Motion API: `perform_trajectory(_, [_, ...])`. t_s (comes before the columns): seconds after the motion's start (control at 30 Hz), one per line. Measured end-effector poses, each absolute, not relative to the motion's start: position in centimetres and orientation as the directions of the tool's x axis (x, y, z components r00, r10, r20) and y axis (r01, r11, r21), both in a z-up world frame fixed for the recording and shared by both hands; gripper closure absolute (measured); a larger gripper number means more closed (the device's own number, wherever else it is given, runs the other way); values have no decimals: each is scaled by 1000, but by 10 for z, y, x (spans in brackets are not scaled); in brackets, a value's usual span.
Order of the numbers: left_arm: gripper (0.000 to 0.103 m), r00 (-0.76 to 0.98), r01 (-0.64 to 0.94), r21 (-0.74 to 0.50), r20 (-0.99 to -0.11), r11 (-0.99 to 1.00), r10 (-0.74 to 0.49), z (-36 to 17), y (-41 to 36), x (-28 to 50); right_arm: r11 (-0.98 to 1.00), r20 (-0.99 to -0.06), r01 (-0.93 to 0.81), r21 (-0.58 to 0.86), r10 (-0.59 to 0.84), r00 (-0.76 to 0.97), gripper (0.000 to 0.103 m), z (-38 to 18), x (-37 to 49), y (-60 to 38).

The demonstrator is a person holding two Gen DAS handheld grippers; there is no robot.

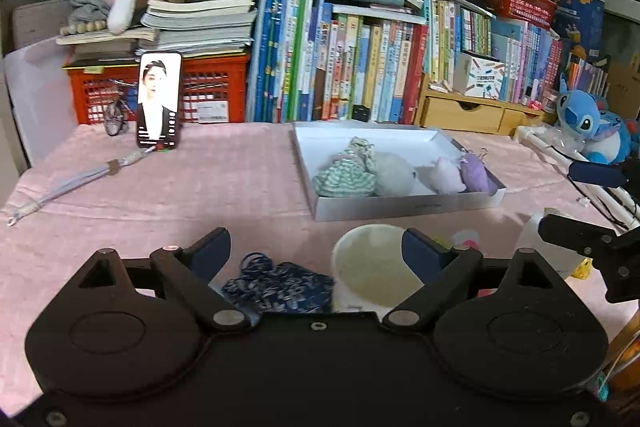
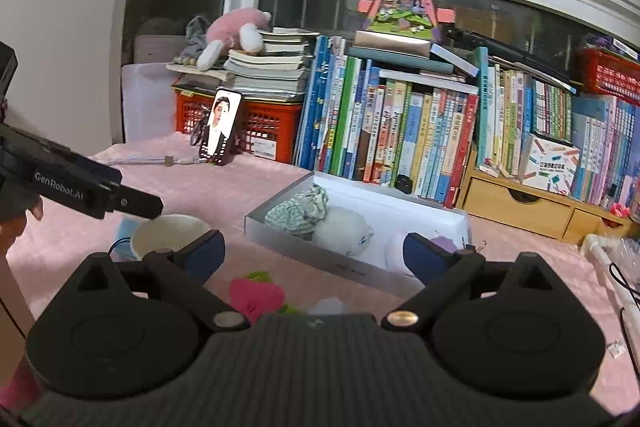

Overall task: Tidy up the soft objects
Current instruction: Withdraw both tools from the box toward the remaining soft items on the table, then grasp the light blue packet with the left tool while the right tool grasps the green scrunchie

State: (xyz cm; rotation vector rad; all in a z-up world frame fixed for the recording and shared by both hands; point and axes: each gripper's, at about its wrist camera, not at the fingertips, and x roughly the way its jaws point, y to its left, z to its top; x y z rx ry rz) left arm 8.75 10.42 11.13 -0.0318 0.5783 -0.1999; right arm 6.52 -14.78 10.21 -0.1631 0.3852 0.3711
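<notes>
A white shallow box (image 1: 404,207) on the pink tablecloth holds a green-striped pouch (image 1: 346,175), a white plush (image 1: 394,173) and two purple plush toys (image 1: 474,173). It also shows in the right wrist view (image 2: 320,259). My left gripper (image 1: 316,247) is open; a dark blue patterned pouch (image 1: 280,287) and a cream felt cup (image 1: 372,267) lie between its fingers. My right gripper (image 2: 314,251) is open above a pink and green soft toy (image 2: 256,293). The cream cup (image 2: 170,231) lies to its left.
A phone (image 1: 158,99) stands by a red crate (image 1: 208,87). Rows of books (image 1: 360,67) and a wooden drawer unit (image 1: 472,113) line the back. A blue plush (image 1: 588,123) sits far right. A lanyard (image 1: 72,183) lies at the left.
</notes>
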Motion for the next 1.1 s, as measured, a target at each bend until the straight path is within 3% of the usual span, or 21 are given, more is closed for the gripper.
perform_trajectory(0.3, [11, 841, 122, -8, -531, 992, -108, 89, 122, 73, 898, -413, -417, -141, 329, 849, 2, 85, 56, -133])
perform_trajectory(0.67, [13, 800, 50, -25, -597, 998, -55, 44, 136, 76, 869, -444, -439, -230, 308, 842, 1, 58, 47, -110])
perform_trajectory(0.9, [35, 797, -12, -82, -602, 997, -40, 31, 143, 85, 861, -458, -444, -246, 301, 837, 1, 41, 46, -98])
perform_trajectory(1.1, [58, 816, -162, -247, -578, 955, -11, 37, 177, 98, 853, -456, -445, -273, 292, 841, 4, 29, 43, -89])
